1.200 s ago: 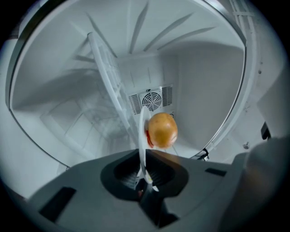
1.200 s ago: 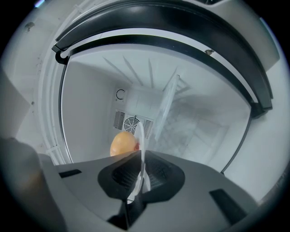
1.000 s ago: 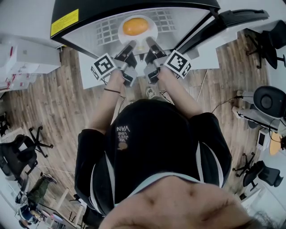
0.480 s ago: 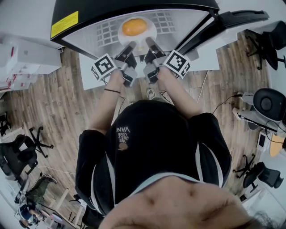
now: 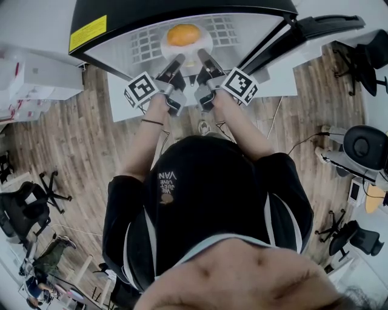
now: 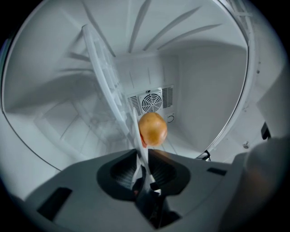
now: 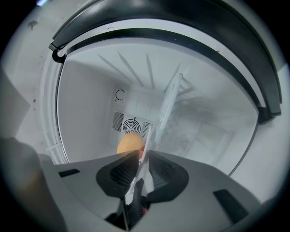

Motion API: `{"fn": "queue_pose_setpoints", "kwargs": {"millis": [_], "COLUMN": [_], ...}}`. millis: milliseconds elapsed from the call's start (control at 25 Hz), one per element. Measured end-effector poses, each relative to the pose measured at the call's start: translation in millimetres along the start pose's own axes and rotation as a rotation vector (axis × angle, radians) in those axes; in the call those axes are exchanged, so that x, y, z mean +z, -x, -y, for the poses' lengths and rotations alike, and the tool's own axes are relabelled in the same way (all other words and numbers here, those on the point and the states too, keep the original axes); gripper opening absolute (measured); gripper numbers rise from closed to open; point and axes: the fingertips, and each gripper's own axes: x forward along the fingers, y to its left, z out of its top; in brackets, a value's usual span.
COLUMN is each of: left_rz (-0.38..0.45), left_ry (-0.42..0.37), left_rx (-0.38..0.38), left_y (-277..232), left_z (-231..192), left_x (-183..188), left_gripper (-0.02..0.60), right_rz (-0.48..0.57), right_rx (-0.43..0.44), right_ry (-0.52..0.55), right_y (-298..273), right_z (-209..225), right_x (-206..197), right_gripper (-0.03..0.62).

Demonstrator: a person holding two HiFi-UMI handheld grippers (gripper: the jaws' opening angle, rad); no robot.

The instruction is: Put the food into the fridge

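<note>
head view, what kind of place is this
Probably an office or lab workroom. Swivel chairs stand on a wood floor, and the person faces an open fridge set up among them.

**Setting: an office-type workroom or laboratory, not a home.** The wood-laminate floor (image 5: 66,139) carries black swivel chairs (image 5: 24,209) on castor bases at the left and right edges. A loose cable (image 5: 303,140) trails over the boards at the right. White boxes (image 5: 27,75) are stacked at the far left. An open fridge (image 5: 182,13) stands at the far centre, flanked by white surfaces (image 5: 285,85), apparently desks. Small clutter on the near-left floor cannot be identified.
</note>
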Motion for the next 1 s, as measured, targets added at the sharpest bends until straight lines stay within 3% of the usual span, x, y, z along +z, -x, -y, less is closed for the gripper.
{"fn": "queue_pose_setpoints", "kwargs": {"millis": [800, 1000], "left_rz": [0.013, 0.007], "left_ry": [-0.019, -0.058], "left_rx": [-0.016, -0.023], "left_y": [4, 8], "left_z": [3, 6], "left_x": [2, 1], "left_gripper": [0.085, 0.119], "right_rz": [-0.008, -0.019], "right_rx": [0.027, 0.021], "right_ry": [0.076, 0.188], "right_y": [1, 5], "right_z": [-9, -13], "right_x": [1, 0], "right_gripper": [0.118, 0.138]}}
